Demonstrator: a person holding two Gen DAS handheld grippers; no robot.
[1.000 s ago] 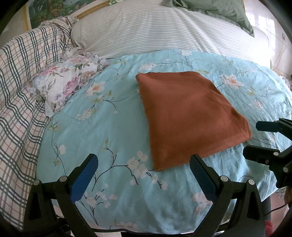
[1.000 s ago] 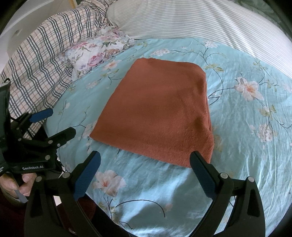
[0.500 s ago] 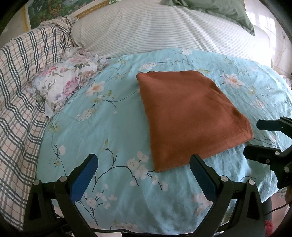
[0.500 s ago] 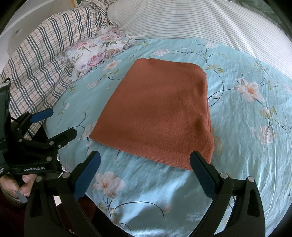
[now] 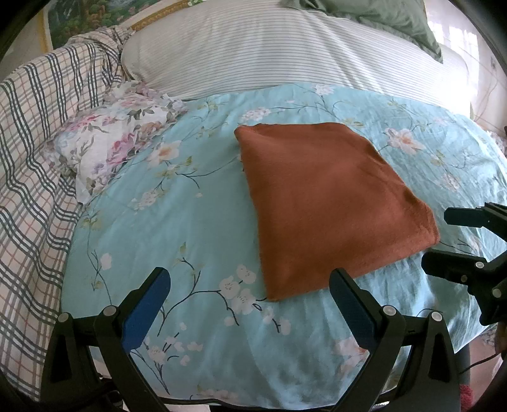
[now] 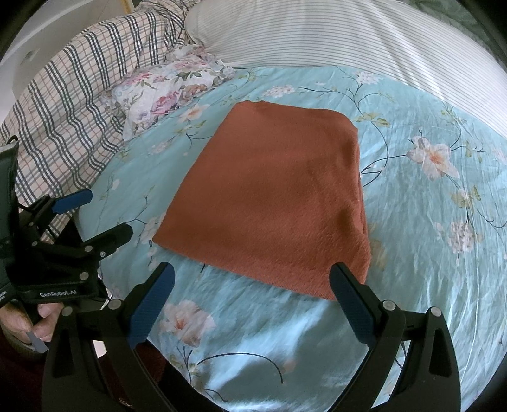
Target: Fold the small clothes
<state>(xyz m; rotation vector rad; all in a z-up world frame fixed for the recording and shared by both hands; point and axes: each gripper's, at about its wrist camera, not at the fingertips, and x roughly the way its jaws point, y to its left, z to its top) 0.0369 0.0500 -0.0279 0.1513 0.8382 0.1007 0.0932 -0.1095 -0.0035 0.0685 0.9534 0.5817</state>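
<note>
The left tongs (image 5: 247, 290) hover low over the near edge of the bed, jaws spread wide and holding nothing; the right-hand finger's tip overlaps the near edge of the rust-brown folded cloth (image 5: 329, 202) in that view, but whether it touches cannot be told. The right tongs (image 6: 252, 285) hang at a like height just to the right, also spread wide and empty, framing the cloth's near edge. In the right wrist view a hand (image 6: 30, 323) grips the handle of the left tool at lower left.

The cloth lies flat as a neat rectangle on the blue floral sheet (image 5: 177, 222), toward its near side. A crumpled floral garment (image 5: 111, 149) sits at the sheet's far left, well apart from the cloth. A plaid blanket (image 5: 35, 152) lies left, a striped cover (image 5: 269, 54) behind, and a green pillow (image 5: 389, 22) beyond that.
</note>
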